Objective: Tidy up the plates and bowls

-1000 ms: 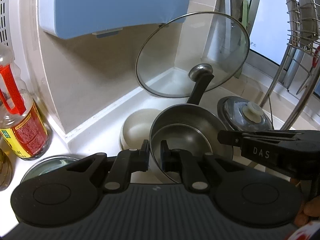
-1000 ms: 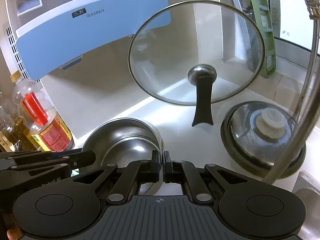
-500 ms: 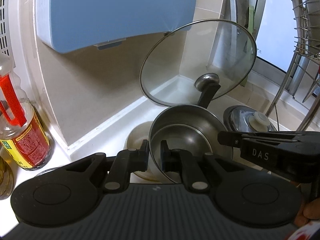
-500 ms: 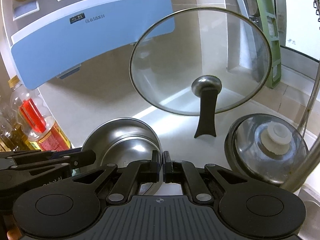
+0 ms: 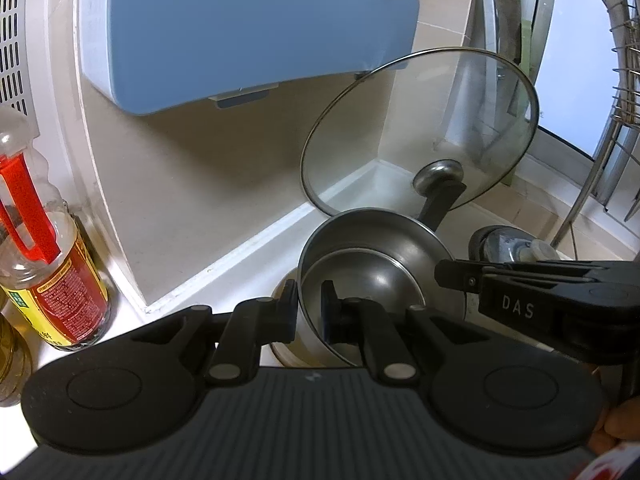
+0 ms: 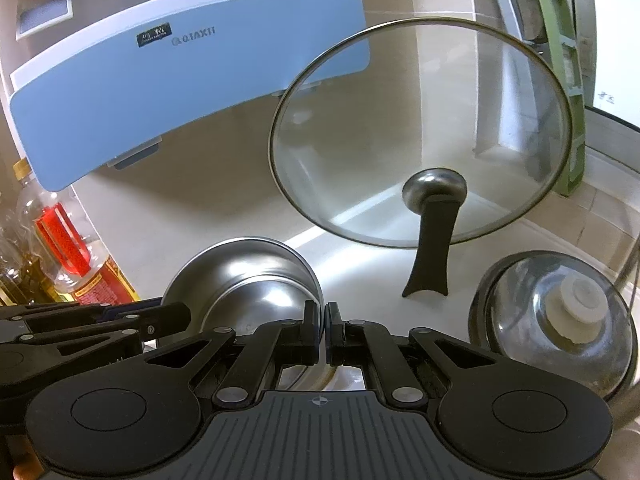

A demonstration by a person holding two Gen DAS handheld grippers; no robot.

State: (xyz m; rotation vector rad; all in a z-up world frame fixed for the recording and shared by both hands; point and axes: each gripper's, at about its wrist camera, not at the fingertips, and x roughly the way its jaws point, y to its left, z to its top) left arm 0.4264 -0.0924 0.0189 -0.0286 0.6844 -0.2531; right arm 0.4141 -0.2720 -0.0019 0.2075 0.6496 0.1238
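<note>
The stainless steel bowl [image 5: 372,264] is held tilted above the white countertop [image 5: 256,256], its polished, rounded hollow turned toward the left wrist camera and its convex shiny back toward the right one [image 6: 256,280]. The left gripper [image 5: 310,308] pinches the bowl's thin near rim, one finger outside the wall and one inside. The right gripper [image 6: 322,330] has its fingers pressed nearly together on the bowl's opposite edge, a thin sliver of rim between the pads. Directly under the steel bowl, mostly hidden, sits a cream ceramic bowl [image 5: 288,344] with a smooth, thick lip. Just behind the steel bowl a large glass lid [image 6: 420,132] with a metal band stands almost upright on its black handle [image 6: 430,252], capped by a round metal knob; its lower edge comes close to the bowl's far rim in the left view. To the right lies a smaller, domed glass lid [image 6: 556,308] with a pale knob, near the right gripper. Open counter stretches left of the bowl toward the beige wall, where a clear oil bottle [image 5: 48,264] with a red handle and red-yellow label stands. A blue, smooth-faced appliance [image 5: 240,28] hangs over the wall, and a wire dish rack [image 5: 616,80] closes the right side.
</note>
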